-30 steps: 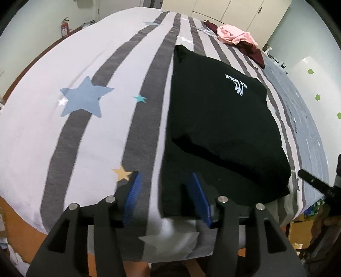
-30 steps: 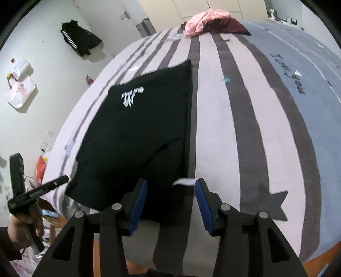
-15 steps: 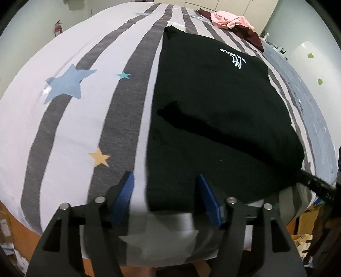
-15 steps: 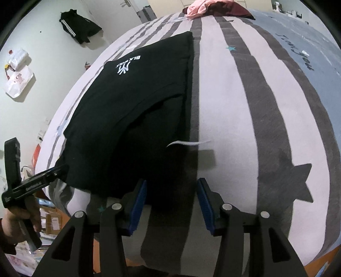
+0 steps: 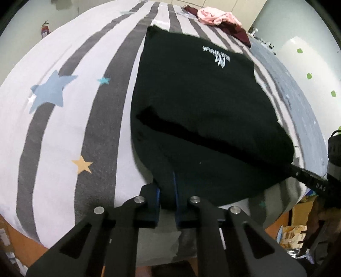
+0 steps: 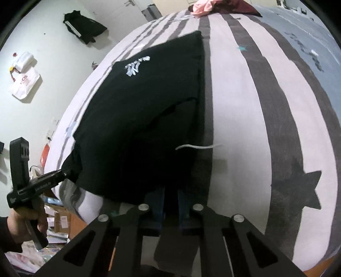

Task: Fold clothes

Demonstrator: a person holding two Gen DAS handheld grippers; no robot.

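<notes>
Pinching the near hem of the black shirt on the bed, left gripper and right gripper apparently both hold cloth, ready to carry it forward together.

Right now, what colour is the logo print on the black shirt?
White logo print on the black shirt; left wrist view.

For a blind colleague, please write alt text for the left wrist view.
The left gripper is shut on the near edge of a black shirt lying partly folded on a striped bedspread with stars. A pink garment lies at the far end.
</notes>
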